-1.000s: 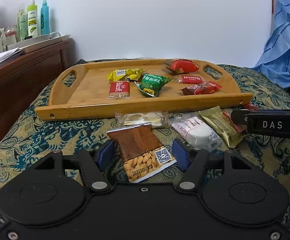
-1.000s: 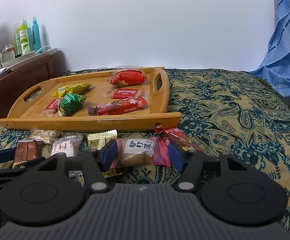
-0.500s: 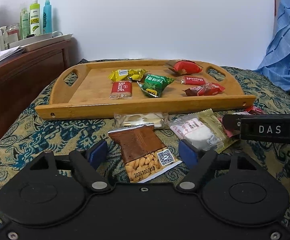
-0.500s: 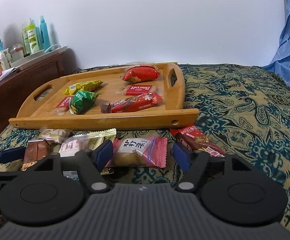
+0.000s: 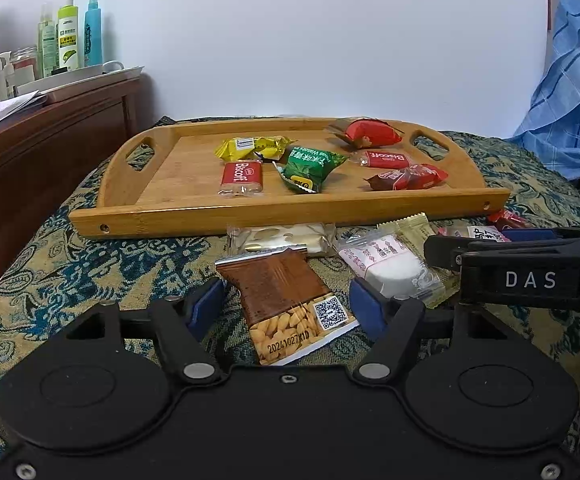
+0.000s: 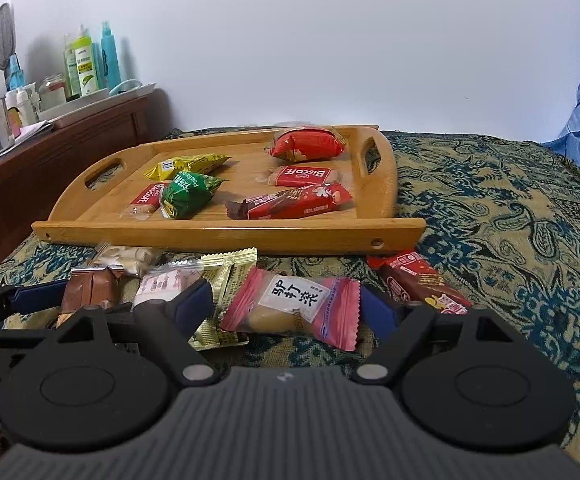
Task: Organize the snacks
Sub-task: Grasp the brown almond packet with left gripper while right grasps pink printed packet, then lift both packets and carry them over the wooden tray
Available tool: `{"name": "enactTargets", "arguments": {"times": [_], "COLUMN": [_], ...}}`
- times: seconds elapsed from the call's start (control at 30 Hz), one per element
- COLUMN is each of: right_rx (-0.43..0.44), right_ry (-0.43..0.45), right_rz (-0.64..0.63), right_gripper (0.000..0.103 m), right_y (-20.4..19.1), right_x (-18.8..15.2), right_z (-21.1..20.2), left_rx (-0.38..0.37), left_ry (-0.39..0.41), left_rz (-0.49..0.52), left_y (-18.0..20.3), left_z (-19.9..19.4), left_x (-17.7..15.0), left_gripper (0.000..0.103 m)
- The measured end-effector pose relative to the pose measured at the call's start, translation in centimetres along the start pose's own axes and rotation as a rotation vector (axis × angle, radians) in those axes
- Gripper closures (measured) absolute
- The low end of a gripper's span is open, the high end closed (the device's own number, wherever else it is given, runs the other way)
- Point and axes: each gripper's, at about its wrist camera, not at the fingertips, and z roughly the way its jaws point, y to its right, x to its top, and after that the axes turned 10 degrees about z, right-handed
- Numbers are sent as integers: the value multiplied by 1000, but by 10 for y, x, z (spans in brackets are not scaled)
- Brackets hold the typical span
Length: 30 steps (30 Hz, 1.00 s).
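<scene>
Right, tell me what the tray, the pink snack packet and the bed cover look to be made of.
Tray: looks like bamboo or light wood, smooth with a satin sheen; fine parallel strips show on its floor.
Pink snack packet: thin plastic film, slightly glossy, with crimped zigzag ends and a clear window on the pastry.
Bed cover: woven fabric, matte, with a teal and tan paisley pattern; the fibre cannot be told.

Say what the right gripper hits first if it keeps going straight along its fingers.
Most likely the pink snack packet: it lies on the bedspread between the right gripper's open jaws, untouched. Beyond it stands the wooden tray's front wall. Depth is hard to judge.
</scene>
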Motion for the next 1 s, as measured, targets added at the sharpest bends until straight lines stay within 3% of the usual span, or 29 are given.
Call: {"name": "enactTargets", "arguments": {"times": [0.23,0.47,0.6,1.0], "right_rx": [-5,-11,-17,-41], "right_ry": [12,25,28,57], "right_rz": [-6,-40,-47,-41], "right_gripper": [17,24,27,45], "right_y": [0,-4,-5,-2], "right_x": [-1,-2,-3,-2], "right_z": [-1,-5,-7,-12], "left_rx": [-1,-11,-11,-9], "left_ry": [0,11,16,26], "left_rz": [2,14,14,-2], "left_y": [1,2,2,-1], "left_z": [0,-3,-5,-13], "left_x": [0,0,-1,-1], "left_gripper": [36,52,54,60]}}
